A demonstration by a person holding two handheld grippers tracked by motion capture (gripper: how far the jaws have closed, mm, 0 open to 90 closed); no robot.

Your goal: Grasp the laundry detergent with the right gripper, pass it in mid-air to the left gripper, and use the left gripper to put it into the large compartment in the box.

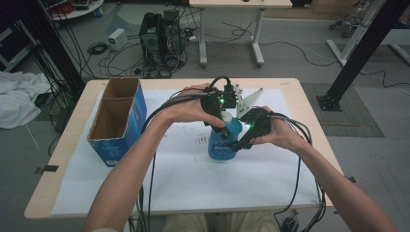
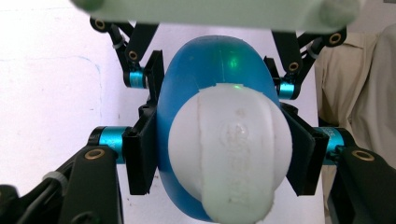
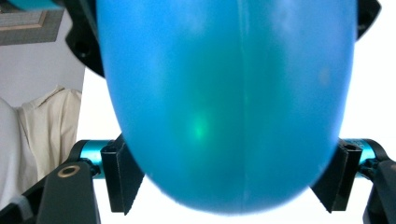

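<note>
My left gripper (image 2: 219, 154) is clamped on the white cap (image 2: 229, 154) of the blue bottle (image 1: 223, 140), pads pressing both sides. My right gripper (image 3: 224, 175) brackets the bottle's body; I can't tell whether its pads touch. The bottle stands upright mid-table on the white sheet (image 1: 183, 179), with the open box (image 1: 118, 118) well off at the sheet's left edge.

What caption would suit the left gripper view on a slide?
Left gripper clamped on the white cap of a blue bottle, seen from above.
</note>
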